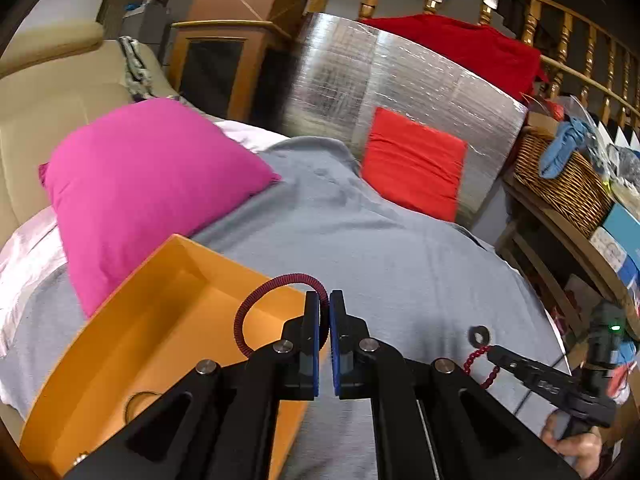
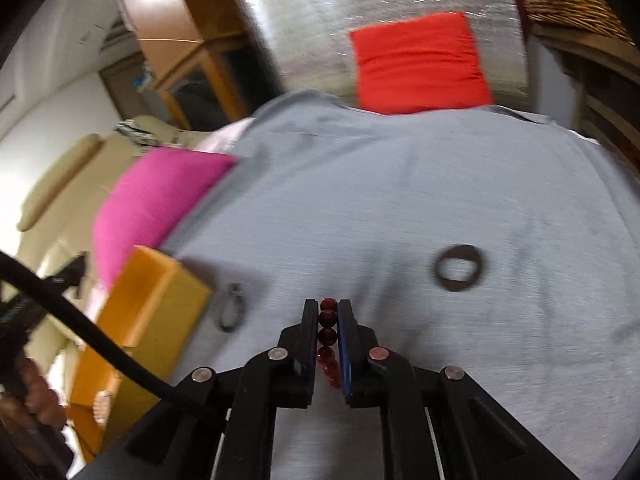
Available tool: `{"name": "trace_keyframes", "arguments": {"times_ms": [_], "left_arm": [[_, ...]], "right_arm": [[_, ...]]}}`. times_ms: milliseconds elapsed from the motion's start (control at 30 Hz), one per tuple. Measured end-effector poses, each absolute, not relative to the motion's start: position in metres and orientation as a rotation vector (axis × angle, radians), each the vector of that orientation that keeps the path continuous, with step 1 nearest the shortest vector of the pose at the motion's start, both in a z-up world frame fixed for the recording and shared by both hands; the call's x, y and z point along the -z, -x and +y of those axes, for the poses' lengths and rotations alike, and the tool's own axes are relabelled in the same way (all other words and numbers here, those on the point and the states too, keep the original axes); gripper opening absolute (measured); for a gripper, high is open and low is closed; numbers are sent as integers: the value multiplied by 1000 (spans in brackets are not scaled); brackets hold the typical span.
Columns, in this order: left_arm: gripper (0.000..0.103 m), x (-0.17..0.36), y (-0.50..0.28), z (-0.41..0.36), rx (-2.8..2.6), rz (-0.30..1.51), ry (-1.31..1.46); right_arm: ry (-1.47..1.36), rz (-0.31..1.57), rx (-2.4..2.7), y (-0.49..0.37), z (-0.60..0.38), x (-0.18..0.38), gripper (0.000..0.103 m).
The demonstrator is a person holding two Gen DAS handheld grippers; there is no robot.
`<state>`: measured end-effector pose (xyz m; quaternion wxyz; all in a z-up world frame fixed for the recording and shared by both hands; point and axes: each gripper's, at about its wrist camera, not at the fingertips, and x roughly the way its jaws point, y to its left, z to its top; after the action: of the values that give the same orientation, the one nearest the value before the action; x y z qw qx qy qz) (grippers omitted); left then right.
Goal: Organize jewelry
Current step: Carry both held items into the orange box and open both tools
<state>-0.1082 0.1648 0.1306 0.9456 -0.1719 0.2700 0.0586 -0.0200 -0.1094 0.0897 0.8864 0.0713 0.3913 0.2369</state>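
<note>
Left wrist view. Left gripper [image 1: 324,300] pinched tight on a red-and-black corded bracelet [image 1: 256,304], loop arching out to the left over the orange box [image 1: 120,344]. Box open-topped, on the grey blanket [image 1: 360,232], just in front of the pink pillow [image 1: 148,184]; small ring-shaped piece [image 1: 142,400] on the box floor, half hidden behind the gripper arm. Red cushion [image 1: 412,168] propped against a silver foil panel [image 1: 360,80] at the far end. Right gripper [image 1: 494,354] low at the right edge, seen side-on, red bead bracelet [image 1: 478,360] hanging from its tip. Dark ring [image 1: 479,335] on the blanket just beyond that tip. Wicker basket [image 1: 560,176] on a shelf to the right.

Right wrist view, blurred. Right gripper [image 2: 329,304] narrowed onto the red bead bracelet [image 2: 327,328], beads lined up between the pads. Dark ring [image 2: 460,267] flat on the blanket [image 2: 400,200], ahead and to the right, apart from the gripper. Thin dark hoop [image 2: 231,307] on the blanket just beside the orange box [image 2: 148,312]. Hand [image 2: 40,396] on the other gripper's handle at the left edge.
</note>
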Motion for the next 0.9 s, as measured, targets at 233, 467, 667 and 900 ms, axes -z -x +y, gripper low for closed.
{"name": "trace_keyframes", "arguments": {"times_ms": [233, 467, 667, 900], "left_arm": [[5, -114, 112, 204, -186, 598, 422], [5, -92, 106, 231, -242, 665, 484], [5, -71, 92, 248, -282, 730, 512], [5, -46, 74, 261, -346, 796, 518]], "right_arm": [[-250, 795, -686, 42, -70, -111, 10], [-230, 822, -748, 44, -24, -116, 10], [-191, 848, -801, 30, 35, -117, 10], [-95, 902, -815, 10, 102, -105, 10]]}}
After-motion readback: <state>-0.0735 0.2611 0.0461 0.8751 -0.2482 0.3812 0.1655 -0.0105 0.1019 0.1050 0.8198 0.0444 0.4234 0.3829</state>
